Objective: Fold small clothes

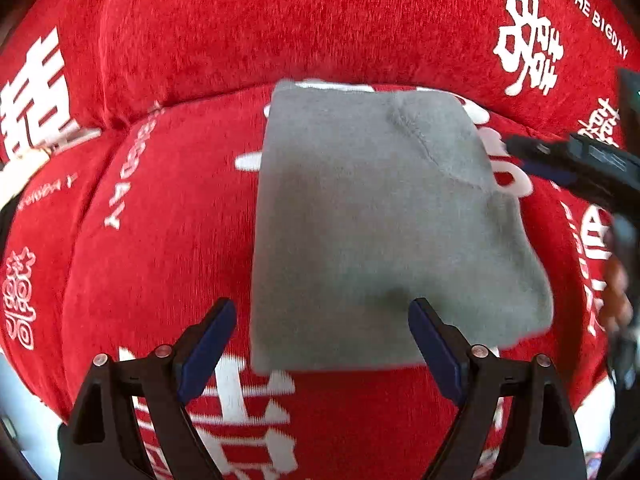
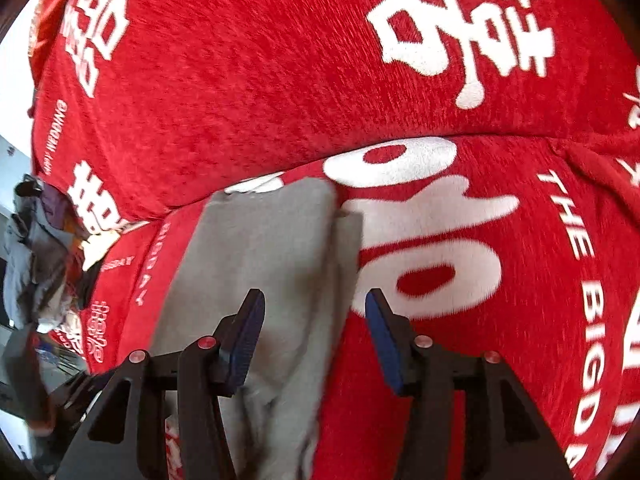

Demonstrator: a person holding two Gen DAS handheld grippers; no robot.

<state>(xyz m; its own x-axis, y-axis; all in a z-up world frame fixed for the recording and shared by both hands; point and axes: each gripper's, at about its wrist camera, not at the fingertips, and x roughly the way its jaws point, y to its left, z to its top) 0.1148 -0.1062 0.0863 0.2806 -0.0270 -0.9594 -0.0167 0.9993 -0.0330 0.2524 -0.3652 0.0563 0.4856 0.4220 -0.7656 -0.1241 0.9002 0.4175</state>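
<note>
Grippers: left (image 1: 322, 322), right (image 2: 314, 314) wide open, nothing gripped, over grey garment (image 1: 372, 224).

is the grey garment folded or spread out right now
Folded: the grey garment lies as a compact, straight-edged block on the red cover, with a layered edge showing in the right wrist view.

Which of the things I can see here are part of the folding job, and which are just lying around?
Part of the job:
- grey garment, lying folded
- left claw, open
- right claw, open

Just lying about:
- red sofa cover with white lettering, under the garment
- heap of other clothes off to the side
</note>
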